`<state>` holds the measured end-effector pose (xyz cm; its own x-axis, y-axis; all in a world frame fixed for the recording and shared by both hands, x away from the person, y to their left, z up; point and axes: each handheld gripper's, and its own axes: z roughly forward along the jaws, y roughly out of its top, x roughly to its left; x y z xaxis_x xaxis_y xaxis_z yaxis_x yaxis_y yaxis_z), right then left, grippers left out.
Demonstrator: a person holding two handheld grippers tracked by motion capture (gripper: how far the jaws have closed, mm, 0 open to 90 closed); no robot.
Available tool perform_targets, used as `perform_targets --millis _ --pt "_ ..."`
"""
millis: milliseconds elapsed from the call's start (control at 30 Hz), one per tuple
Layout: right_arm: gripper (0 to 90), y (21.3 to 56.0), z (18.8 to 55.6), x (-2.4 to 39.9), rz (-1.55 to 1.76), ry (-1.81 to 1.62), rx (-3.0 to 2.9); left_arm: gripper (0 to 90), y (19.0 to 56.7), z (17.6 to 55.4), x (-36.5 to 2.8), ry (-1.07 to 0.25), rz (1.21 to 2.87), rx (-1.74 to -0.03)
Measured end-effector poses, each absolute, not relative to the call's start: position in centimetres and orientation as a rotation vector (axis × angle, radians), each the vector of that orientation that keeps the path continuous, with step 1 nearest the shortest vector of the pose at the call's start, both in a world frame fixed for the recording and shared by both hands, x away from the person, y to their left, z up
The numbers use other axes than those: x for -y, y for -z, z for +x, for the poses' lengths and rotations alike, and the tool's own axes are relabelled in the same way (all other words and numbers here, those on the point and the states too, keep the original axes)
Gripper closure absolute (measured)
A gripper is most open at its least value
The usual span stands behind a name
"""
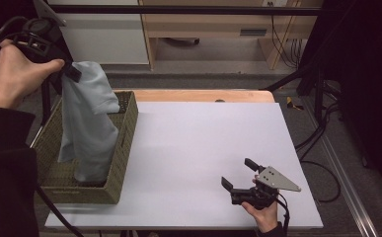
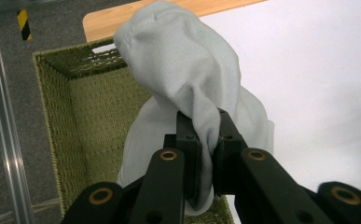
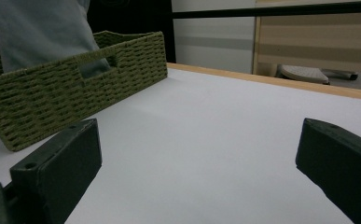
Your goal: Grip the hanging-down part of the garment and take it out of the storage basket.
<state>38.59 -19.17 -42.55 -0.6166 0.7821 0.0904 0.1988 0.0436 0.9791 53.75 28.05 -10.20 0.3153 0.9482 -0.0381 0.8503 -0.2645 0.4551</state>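
Left hand-held gripper [image 2: 206, 140] pinches a pale cloth [image 1: 91, 123], its lower end hidden inside the basket [image 1: 124, 148].

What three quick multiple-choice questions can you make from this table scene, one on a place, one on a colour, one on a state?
1. Where does the cloth's lower end hang?
A. Inside the basket
B. On the white mat
C. On the floor

2. What colour is the basket?
A. Red
B. Olive green
C. Blue

3. How is the right claw?
A. Shut on the cloth
B. Open with nothing in it
C. Shut on the basket

Answers:
1 A, the cloth drops into the basket.
2 B, its weave is green.
3 B, the right claw jaws stand apart over the white mat; the left claw pinches the cloth.
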Motion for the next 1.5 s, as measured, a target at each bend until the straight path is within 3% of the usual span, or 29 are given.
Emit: perform_targets --millis 300,1500 --pt "1.3 40.7 39.6 16.6 0.918 -1.679 -1.863 83.1 9.5 53.8 -27.4 -0.339 2.202 -1.591" --pt "5.3 37.5 46.1 -1.3 0.742 -1.877 -2.069 83.1 10.3 54.4 -27.3 -0.328 2.226 -1.604"
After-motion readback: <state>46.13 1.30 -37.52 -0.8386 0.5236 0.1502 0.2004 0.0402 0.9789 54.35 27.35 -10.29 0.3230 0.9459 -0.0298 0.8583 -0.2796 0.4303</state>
